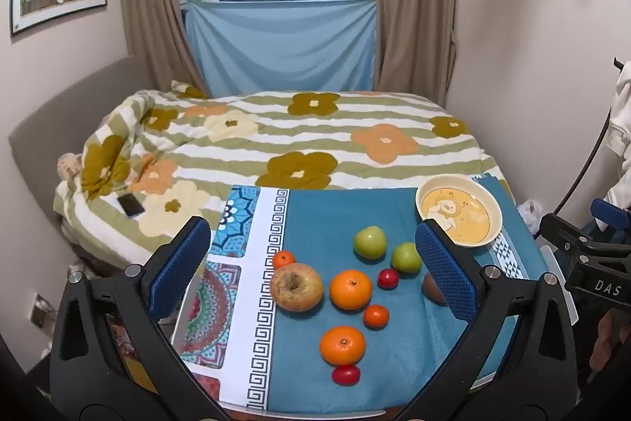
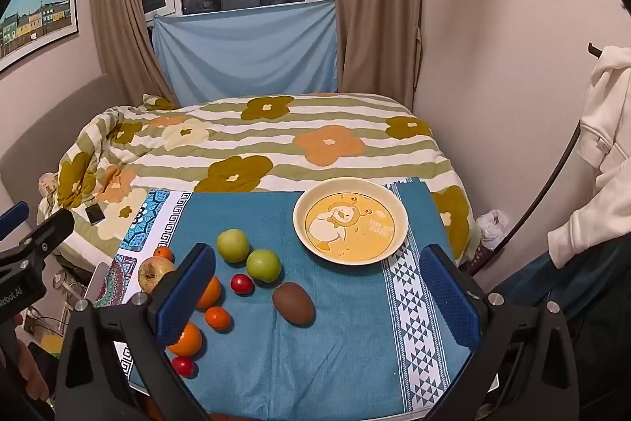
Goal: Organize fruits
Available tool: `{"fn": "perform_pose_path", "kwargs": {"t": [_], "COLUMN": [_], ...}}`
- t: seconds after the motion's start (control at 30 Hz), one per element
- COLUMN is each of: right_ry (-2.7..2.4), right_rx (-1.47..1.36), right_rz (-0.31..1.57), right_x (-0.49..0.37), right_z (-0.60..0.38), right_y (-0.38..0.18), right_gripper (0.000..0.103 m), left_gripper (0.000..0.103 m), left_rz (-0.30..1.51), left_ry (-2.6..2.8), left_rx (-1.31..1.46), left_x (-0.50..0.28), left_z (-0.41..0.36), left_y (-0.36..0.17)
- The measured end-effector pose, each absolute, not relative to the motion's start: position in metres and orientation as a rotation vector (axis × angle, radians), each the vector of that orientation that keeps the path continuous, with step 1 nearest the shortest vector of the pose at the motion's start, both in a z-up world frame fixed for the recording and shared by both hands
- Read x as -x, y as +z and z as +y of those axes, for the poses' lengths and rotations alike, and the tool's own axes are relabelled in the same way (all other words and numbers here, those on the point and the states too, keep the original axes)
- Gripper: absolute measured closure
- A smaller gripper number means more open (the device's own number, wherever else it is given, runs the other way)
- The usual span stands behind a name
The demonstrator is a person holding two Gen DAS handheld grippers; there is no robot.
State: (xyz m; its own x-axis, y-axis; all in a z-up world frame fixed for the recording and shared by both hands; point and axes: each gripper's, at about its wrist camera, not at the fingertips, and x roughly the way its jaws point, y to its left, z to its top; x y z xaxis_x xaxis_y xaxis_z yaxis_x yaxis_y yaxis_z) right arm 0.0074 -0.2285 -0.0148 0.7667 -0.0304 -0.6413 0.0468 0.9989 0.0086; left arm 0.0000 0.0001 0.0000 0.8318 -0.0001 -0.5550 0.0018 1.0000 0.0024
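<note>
Right wrist view — blue tablecloth (image 2: 315,354) beside floral bed (image 2: 276,141); both hand-held grippers (image 2: 315,289) (image 1: 313,269) released, empty.

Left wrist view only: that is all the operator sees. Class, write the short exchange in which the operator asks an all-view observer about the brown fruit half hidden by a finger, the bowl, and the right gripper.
Operator: What is the brown fruit half hidden by the left gripper?
Observer: The right wrist view shows it whole: egg-shaped, likely a kiwi, lying apart from the other fruit on the blue cloth.
Operator: Is the bowl empty where the finger covers it?
Observer: Yes, its whole inside shows there, with nothing in it.
Operator: Is the right gripper holding anything?
Observer: No, its jaws stand wide open with nothing between them.
</note>
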Motion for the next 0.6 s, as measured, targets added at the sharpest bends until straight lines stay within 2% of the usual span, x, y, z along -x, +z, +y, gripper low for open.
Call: {"fn": "perform_pose_path", "kwargs": {"t": [0.6], "right_ry": [-0.039], "right_rx": [-0.024], "right_rz": [0.698], "right_x": [-0.0064], "right_z": [-0.2259], "right_y": [-0.0167], "right_gripper": [0.000], "left_gripper": [0.000], "left_rz": [0.585], "left_ry": [-0.002], "left_rx": [-0.006], "left_x": [0.0040], "left_z": [0.0040], "left_y": [0.0012]}}
